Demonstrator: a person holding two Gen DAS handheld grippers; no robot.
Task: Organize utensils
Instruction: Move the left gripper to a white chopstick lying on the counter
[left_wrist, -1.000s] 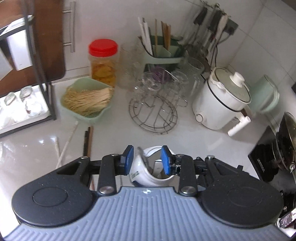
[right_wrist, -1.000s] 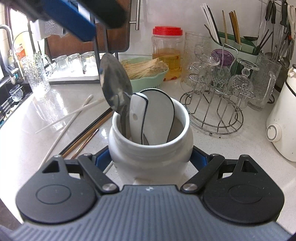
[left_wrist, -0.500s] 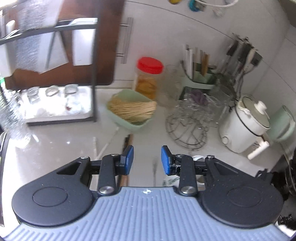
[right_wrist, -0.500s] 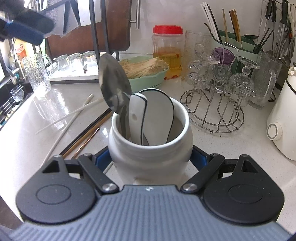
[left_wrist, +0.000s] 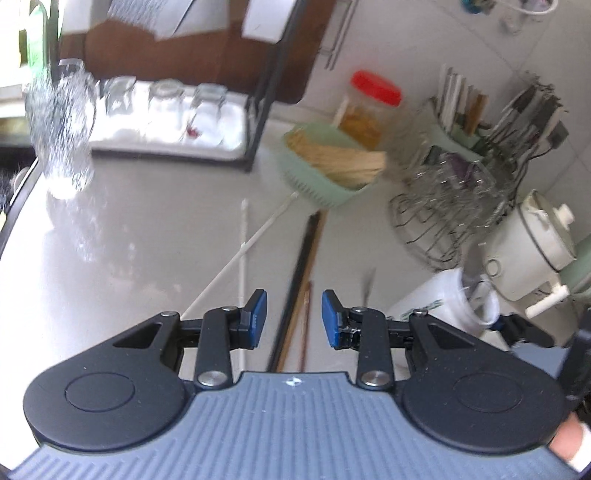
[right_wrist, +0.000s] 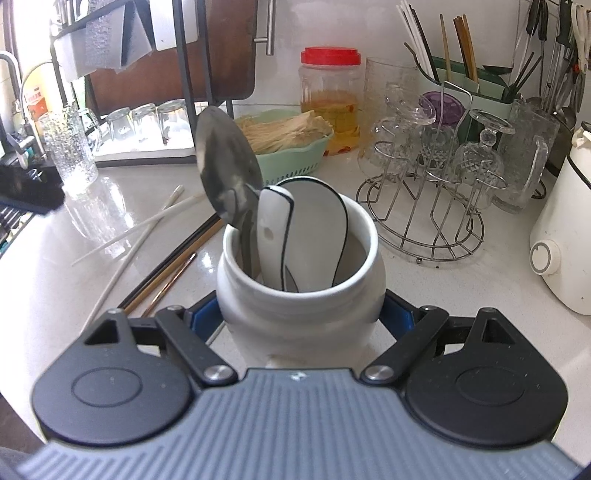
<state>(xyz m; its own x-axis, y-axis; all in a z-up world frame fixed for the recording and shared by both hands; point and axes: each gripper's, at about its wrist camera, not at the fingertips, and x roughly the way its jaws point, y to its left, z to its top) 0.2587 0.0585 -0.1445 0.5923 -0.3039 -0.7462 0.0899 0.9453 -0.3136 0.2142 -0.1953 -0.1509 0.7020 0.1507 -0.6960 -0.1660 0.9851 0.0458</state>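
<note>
My left tool (left_wrist: 293, 314) has swung away from the jar (right_wrist: 300, 291), its fingers now spread and empty above the loose chopsticks (left_wrist: 299, 295) on the counter (left_wrist: 129, 258), so those look like my next pick. My right tool (right_wrist: 300, 314) stays clamped on the jar, which holds a metal spoon (right_wrist: 227, 173) and two white spoons (right_wrist: 314, 229).

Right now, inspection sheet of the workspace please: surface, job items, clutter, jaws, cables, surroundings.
Surface: pale glossy counter, no spills seen.
Job's things: white jar holding a metal spoon and white spoons; white chopsticks and dark chopsticks loose on the counter.
Clutter: green basket, red-lid jar, wire glass rack, rice cooker.
Grippers: left gripper jaws apart, empty, above the dark chopsticks; right gripper clamps the white jar.
Cables: nothing seen.
Surroundings: shelf of glasses, hanging utensils.
</note>
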